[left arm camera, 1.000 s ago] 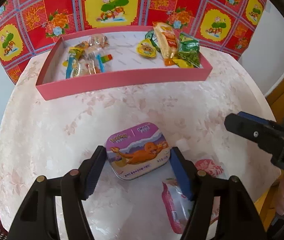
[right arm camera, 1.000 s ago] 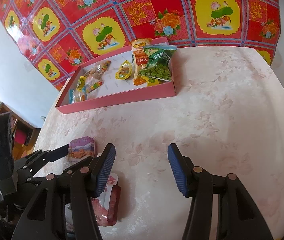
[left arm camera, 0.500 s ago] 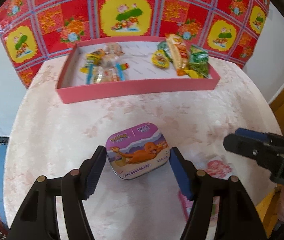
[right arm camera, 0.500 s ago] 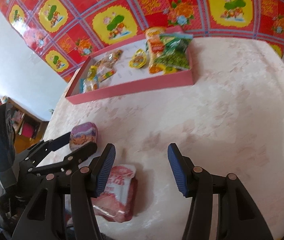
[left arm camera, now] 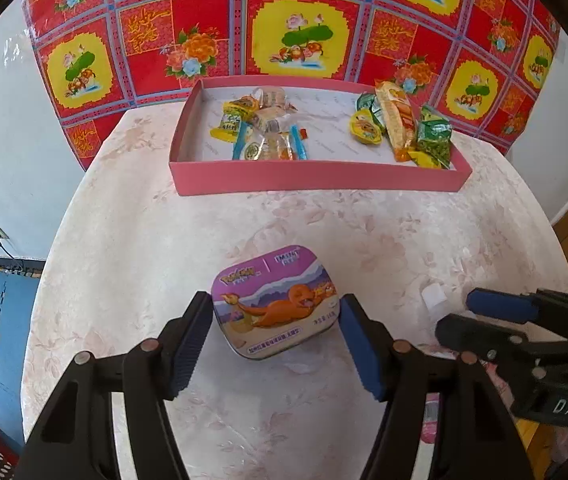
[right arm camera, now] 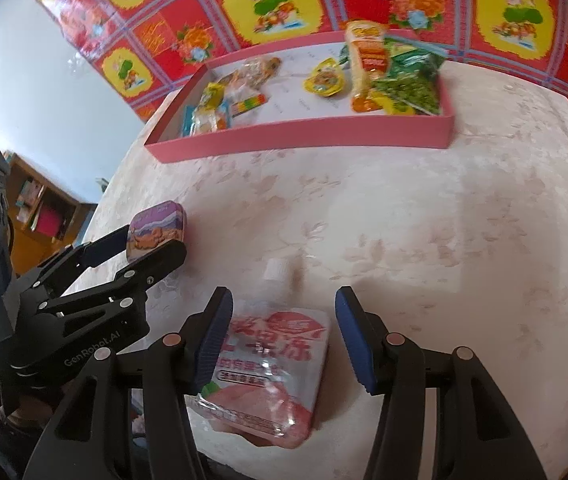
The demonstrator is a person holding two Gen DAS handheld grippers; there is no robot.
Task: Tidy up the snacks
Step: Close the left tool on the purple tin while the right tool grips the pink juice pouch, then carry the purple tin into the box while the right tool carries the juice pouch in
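Note:
A purple tin with an orange cartoon figure lies on the round table between the jaws of my left gripper; the pads stand right at its sides and I cannot tell whether they press on it. It also shows in the right wrist view. A pink jelly pouch with a white cap lies near the table's front edge between the open jaws of my right gripper, untouched. A pink tray at the back holds several snack packets.
The round table has a pale floral cloth. A red and yellow patterned cloth hangs behind the tray. My right gripper shows at the right of the left wrist view. Wooden furniture stands beyond the table's left edge.
My left gripper has drawn back from the tray with the tin staying between its jaws. My right gripper has moved left and down, so that the pink pouch now lies between its jaws.

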